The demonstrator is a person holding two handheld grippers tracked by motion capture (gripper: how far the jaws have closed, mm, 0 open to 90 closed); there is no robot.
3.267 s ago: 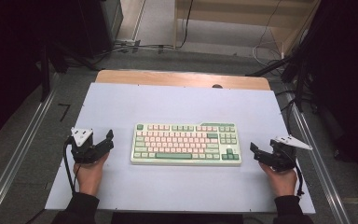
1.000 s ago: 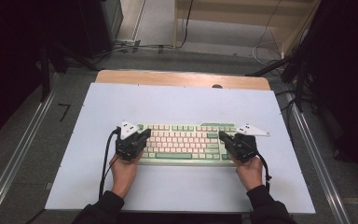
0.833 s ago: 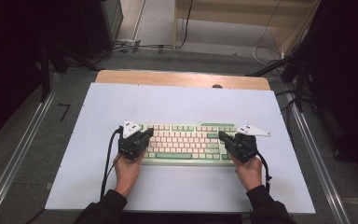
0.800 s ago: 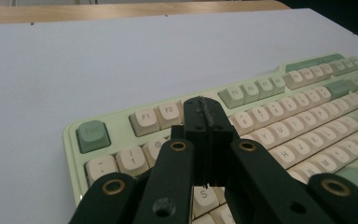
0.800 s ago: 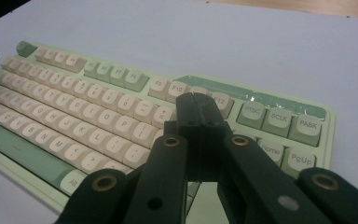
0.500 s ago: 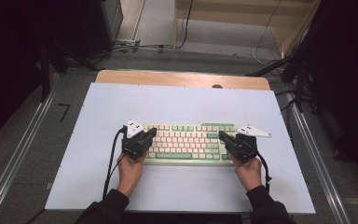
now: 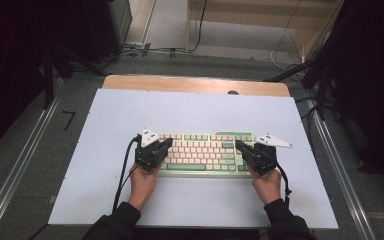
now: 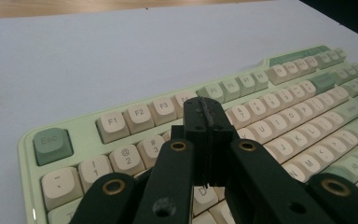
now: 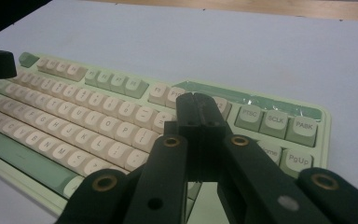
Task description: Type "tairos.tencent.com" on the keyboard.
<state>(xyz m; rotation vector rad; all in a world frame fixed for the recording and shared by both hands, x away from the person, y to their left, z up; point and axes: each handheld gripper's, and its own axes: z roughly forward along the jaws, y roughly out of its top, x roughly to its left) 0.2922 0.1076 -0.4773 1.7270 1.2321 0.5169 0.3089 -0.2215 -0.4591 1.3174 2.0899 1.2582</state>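
Observation:
A pale green keyboard (image 7: 205, 152) with cream and pink keys lies across the middle of the white mat. My left gripper (image 7: 168, 143) hovers over its left end, jaws pressed together with nothing between them. In the left gripper view the shut tips (image 8: 207, 112) sit above the number row of the keyboard (image 8: 279, 102), near the function keys. My right gripper (image 7: 238, 145) is over the keyboard's right end, also shut and empty. In the right gripper view its tips (image 9: 198, 108) hang over the keyboard (image 9: 74, 116) left of the PTSC key.
The white mat (image 7: 190, 112) covers a wooden table (image 7: 195, 84) whose far edge shows behind it. Metal rails (image 7: 20, 165) run along both sides. Cables (image 7: 280, 55) lie on the floor beyond the table. Each gripper's black cable (image 7: 122, 175) trails back along the forearm.
Both grippers came in from the mat's sides to the keyboard's ends. Over the last second the left gripper edged a little right over the keys; the right one held still.

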